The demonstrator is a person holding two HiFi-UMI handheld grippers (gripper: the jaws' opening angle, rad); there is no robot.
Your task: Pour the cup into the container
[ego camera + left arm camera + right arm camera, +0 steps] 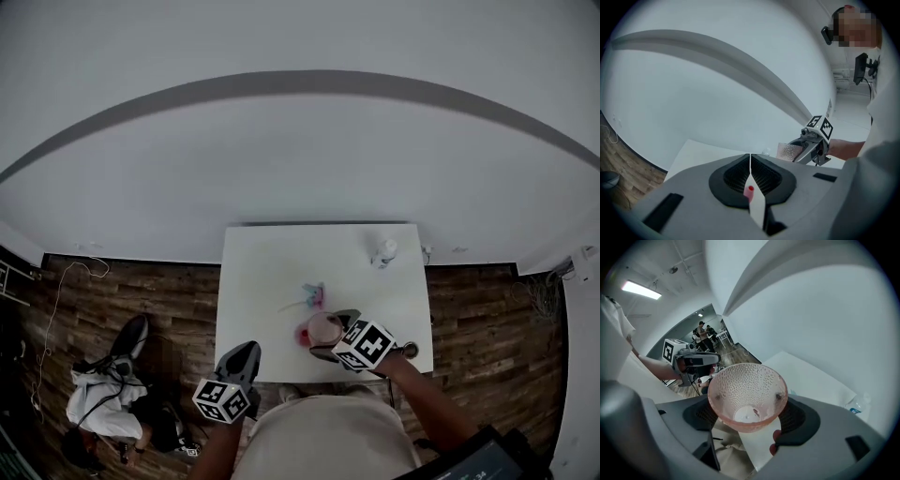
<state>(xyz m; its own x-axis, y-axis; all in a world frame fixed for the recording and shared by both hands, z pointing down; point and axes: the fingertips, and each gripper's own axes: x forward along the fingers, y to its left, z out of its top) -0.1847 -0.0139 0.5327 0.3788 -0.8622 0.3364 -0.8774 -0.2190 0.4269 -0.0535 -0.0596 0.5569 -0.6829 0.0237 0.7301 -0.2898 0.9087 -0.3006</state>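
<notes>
Your right claw (748,401) is clenched on the pink dimpled cup (745,380). It holds the cup over the near part of the white worktop (272,272), with the mouth tipped back toward the claw's camera. A small pink thing (304,335) just beside the cup may be the container, but it's too small to tell. Your left claw (750,161) is closed on nothing, at the worktop's near edge. A bottle (384,251) stands near the far right corner.

The white surface (262,281) stood on a wood-plank floor (469,309), with a small clear bottle (384,251) near its far right corner, a pink and blue object (314,296) about its middle, and a pink-red thing (304,334), only partly visible, by its near edge.
</notes>
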